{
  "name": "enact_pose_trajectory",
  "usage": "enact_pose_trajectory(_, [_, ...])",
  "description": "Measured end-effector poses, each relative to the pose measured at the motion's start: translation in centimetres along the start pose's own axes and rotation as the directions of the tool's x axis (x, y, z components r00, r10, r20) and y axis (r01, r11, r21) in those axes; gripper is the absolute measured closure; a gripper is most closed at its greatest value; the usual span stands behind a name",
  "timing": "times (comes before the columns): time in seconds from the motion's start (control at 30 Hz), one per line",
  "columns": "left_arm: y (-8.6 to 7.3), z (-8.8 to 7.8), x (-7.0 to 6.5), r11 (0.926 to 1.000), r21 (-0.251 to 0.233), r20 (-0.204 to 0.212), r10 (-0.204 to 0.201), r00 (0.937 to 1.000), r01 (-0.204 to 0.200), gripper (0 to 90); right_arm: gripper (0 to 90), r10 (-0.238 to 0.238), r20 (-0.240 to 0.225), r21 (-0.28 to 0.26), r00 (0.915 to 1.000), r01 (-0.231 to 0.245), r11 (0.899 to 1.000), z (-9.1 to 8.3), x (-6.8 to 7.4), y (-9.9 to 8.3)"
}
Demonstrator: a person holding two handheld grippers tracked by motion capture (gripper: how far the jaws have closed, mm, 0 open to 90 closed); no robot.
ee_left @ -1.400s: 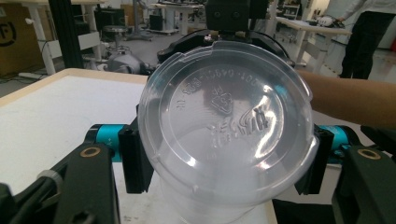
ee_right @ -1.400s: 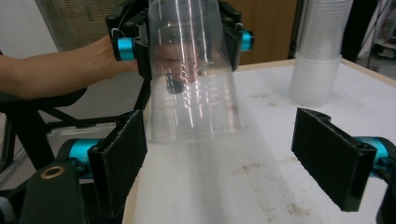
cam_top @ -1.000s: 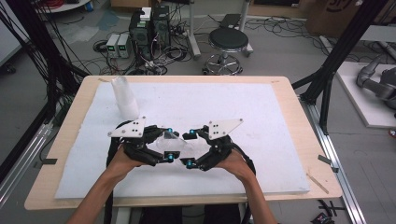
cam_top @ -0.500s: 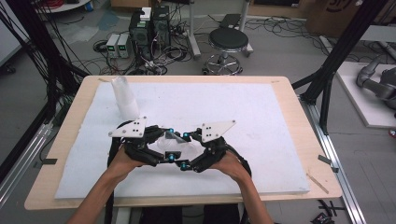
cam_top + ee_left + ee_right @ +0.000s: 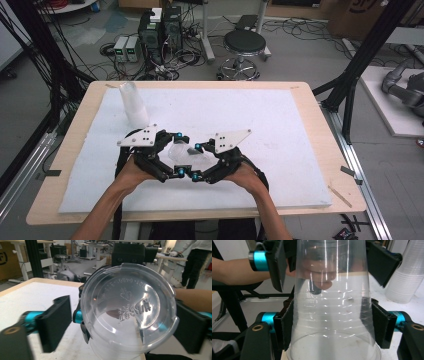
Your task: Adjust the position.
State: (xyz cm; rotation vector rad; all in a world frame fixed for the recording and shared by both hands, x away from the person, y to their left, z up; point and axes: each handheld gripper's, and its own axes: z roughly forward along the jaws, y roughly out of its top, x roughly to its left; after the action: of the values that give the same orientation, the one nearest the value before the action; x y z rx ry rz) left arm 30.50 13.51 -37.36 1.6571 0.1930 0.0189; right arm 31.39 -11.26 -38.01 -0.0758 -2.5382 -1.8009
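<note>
A clear plastic cup [image 5: 186,154] lies level between my two grippers over the middle of the white mat. In the right gripper view the cup [image 5: 332,315] stands mouth toward the camera. My right gripper [image 5: 333,326] has just been closing and its pads press both sides of the cup. In the left gripper view the cup's embossed base [image 5: 125,305] faces the camera. My left gripper [image 5: 123,325] has just been opening; its jaws stand off either side of the base. In the high view the left gripper [image 5: 179,153] and right gripper [image 5: 196,161] meet tip to tip.
A stack of clear cups [image 5: 134,102] stands at the mat's back left, also seen as the cup stack [image 5: 404,277]. The white mat [image 5: 280,130] covers most of the wooden table [image 5: 320,125]. A stool [image 5: 243,45] sits beyond the far edge.
The right gripper's jaws have closed onto the cup. The left gripper's jaws have spread away from the cup's base. Both hands stay near the same spot.
</note>
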Motion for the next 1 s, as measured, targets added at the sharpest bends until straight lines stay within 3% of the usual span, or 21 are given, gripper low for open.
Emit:
enact_pose_trajectory(0.2, [0.1, -0.3, 0.0, 0.9999, 0.013, -0.012, 0.005, 0.9999, -0.005, 5.9, 31.1, 0.014, 0.009, 0.012, 0.9999, -0.014, 1.000, -0.1, -0.1, -0.1])
enact_pose_trajectory(0.3, [0.4, -0.7, -0.1, 0.9976, 0.068, -0.028, 0.019, 0.9994, -0.017, 5.9, 31.9, 0.014, 0.018, 0.024, 0.9997, -0.014, 1.000, -0.2, -0.2, -0.1])
enact_pose_trajectory(0.37, [1.0, -1.1, -0.3, 0.9927, 0.117, -0.034, 0.035, 0.9988, -0.030, 5.9, 32.2, 0.015, 0.032, 0.059, 0.9994, -0.017, 0.998, -0.5, -0.1, -0.1])
enact_pose_trajectory(0.43, [1.5, -1.4, -0.4, 0.9853, 0.166, -0.007, 0.042, 0.9991, -0.040, 5.9, 32.3, 0.002, 0.042, 0.105, 0.9991, -0.006, 0.994, -0.8, -0.2, 0.0])
enact_pose_trajectory(0.5, [2.0, -1.6, -0.4, 0.9687, 0.243, 0.018, 0.045, 0.9988, -0.048, 6.0, 32.3, 0.008, 0.048, 0.147, 0.9988, -0.015, 0.989, -1.1, -0.2, 0.2])
enact_pose_trajectory(0.53, [2.2, -1.7, -0.3, 0.9583, 0.281, 0.030, 0.042, 0.9987, -0.049, 6.0, 32.3, 0.002, 0.057, 0.166, 0.9984, -0.011, 0.986, -1.2, -0.2, 0.4])
enact_pose_trajectory(0.57, [2.5, -1.7, -0.3, 0.9398, 0.338, 0.041, 0.042, 0.9983, -0.053, 5.9, 32.3, -0.002, 0.064, 0.196, 0.9979, -0.011, 0.980, -1.4, -0.2, 0.5])
enact_pose_trajectory(0.6, [2.7, -1.7, -0.2, 0.9286, 0.367, 0.044, 0.042, 0.9982, -0.055, 6.0, 32.3, -0.006, 0.066, 0.235, 0.9978, -0.010, 0.972, -1.5, -0.1, 0.8])
enact_pose_trajectory(0.63, [3.0, -1.5, -0.3, 0.9052, 0.420, 0.044, 0.048, 0.9979, -0.062, 5.9, 32.3, -0.015, 0.064, 0.262, 0.9979, -0.003, 0.965, -1.6, -0.1, 0.9])
enact_pose_trajectory(0.67, [3.1, -1.4, -0.3, 0.8901, 0.451, 0.043, 0.053, 0.9977, -0.066, 5.9, 32.3, -0.017, 0.063, 0.297, 0.9979, -0.003, 0.955, -1.7, 0.0, 1.2])
enact_pose_trajectory(0.7, [3.4, -1.3, -0.3, 0.8625, 0.500, 0.043, 0.064, 0.9970, -0.077, 6.0, 32.2, -0.020, 0.061, 0.320, 0.9980, -0.001, 0.947, -1.7, 0.0, 1.4])
enact_pose_trajectory(0.83, [4.1, -0.4, -0.3, 0.7964, 0.599, 0.059, 0.063, 0.9963, -0.086, 6.0, 32.2, -0.034, 0.045, 0.428, 0.9984, 0.012, 0.904, -1.6, 0.3, 2.4])
enact_pose_trajectory(0.9, [4.4, 0.2, -0.3, 0.7561, 0.649, 0.065, 0.054, 0.9964, -0.084, 6.0, 32.3, -0.045, 0.036, 0.478, 0.9983, 0.022, 0.878, -1.4, 0.4, 2.9])
enact_pose_trajectory(0.93, [4.6, 0.5, -0.3, 0.7321, 0.675, 0.071, 0.059, 0.9957, -0.092, 6.0, 32.3, -0.050, 0.029, 0.510, 0.9983, 0.028, 0.860, -1.2, 0.4, 3.3])
enact_pose_trajectory(0.97, [4.7, 0.7, -0.3, 0.7151, 0.691, 0.079, 0.069, 0.9945, -0.104, 6.0, 32.3, -0.050, 0.029, 0.510, 0.9983, 0.028, 0.860, -1.2, 0.4, 3.3])
enact_pose_trajectory(1.0, [4.8, 1.0, -0.3, 0.7049, 0.702, 0.074, 0.069, 0.9949, -0.101, 6.0, 32.3, -0.049, 0.028, 0.523, 0.9984, 0.027, 0.852, -1.2, 0.4, 3.4])
